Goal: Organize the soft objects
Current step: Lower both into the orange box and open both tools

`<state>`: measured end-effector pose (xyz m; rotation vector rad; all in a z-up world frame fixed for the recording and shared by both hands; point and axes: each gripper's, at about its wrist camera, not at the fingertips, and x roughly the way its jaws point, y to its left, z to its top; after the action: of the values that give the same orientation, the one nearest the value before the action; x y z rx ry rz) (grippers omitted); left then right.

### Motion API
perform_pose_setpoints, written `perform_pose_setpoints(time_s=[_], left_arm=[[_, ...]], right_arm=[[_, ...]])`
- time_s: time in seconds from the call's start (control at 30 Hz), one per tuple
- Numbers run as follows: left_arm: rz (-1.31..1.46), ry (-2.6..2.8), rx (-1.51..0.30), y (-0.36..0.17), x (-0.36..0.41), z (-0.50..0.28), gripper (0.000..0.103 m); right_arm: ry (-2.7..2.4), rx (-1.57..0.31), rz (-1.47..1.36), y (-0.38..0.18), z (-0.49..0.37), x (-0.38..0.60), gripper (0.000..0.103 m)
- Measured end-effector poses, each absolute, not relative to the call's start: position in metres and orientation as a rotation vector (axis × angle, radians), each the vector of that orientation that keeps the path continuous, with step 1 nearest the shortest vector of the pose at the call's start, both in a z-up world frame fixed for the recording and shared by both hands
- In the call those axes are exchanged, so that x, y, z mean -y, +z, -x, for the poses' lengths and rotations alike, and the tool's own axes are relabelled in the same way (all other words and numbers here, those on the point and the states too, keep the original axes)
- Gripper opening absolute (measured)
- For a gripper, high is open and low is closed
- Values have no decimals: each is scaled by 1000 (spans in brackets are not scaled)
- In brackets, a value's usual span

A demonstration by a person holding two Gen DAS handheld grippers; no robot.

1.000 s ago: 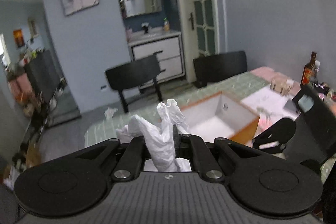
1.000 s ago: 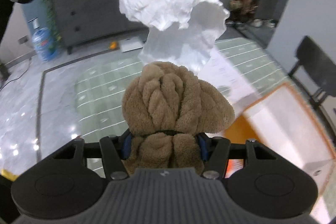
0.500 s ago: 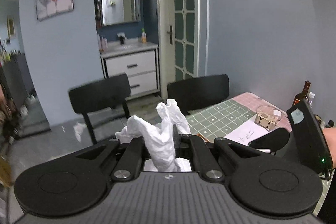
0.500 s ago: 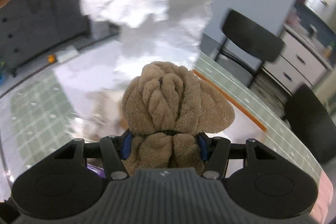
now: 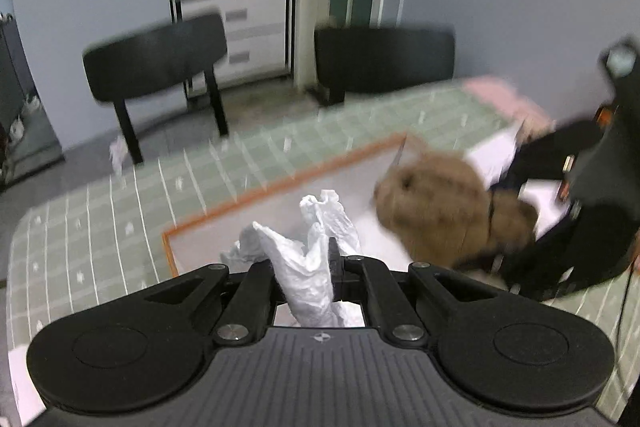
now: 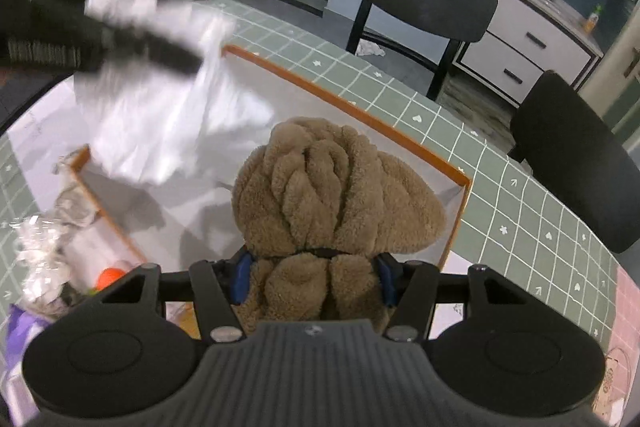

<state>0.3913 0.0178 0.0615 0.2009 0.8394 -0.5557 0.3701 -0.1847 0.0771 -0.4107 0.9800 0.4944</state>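
Brown plush toy is clamped in the right gripper, crumpled white plastic in the left gripper, both above the orange-rimmed box.

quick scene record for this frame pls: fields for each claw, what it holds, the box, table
left claw: shut on white plastic bag
right claw: shut on brown fleece cloth
box: orange-rimmed box, white inside, open top, on the table
position: both loads hang over the box
table: green grid tablecloth
beside box: crumpled clear wrap
seating: black chairs at the far side
image quality: left view blurred
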Motion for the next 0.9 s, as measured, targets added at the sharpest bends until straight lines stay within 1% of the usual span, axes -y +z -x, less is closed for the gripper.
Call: perform_pose_setpoints(time_s=[0.23,0.37,0.57,0.67,0.73,0.77,0.8,0.83,0.9], left_arm=[[-345,-506,-985,11,-7,-411,6],[-441,-482,-1033,-3,3,-415,7],[-487,-454,-1069,-15,11,-420,13],[-525,-442,-1084,-20,16,-418,23],[-555,-440,-1087,-23,18,-416,43],[-563,-441,-1084,-24,20,-416,51],[-565,-445,-1078,-23,20,-415,61],[-562,-449,-1069,-22,20,-414,63],[-548,-457,-1053,-16,20,-414,63]], right_arm=[[452,-1009,486,37,-395,170,58],[438,-1030,513,19,-406,168,58],[410,-1056,559,-3,-416,163,59],[394,-1071,590,-12,-419,162,59],[401,-1074,606,-14,-417,161,62],[406,-1078,604,-13,-417,160,63],[405,-1080,598,-13,-417,160,64],[401,-1079,591,-12,-417,160,65],[392,-1074,590,-9,-415,160,67]])
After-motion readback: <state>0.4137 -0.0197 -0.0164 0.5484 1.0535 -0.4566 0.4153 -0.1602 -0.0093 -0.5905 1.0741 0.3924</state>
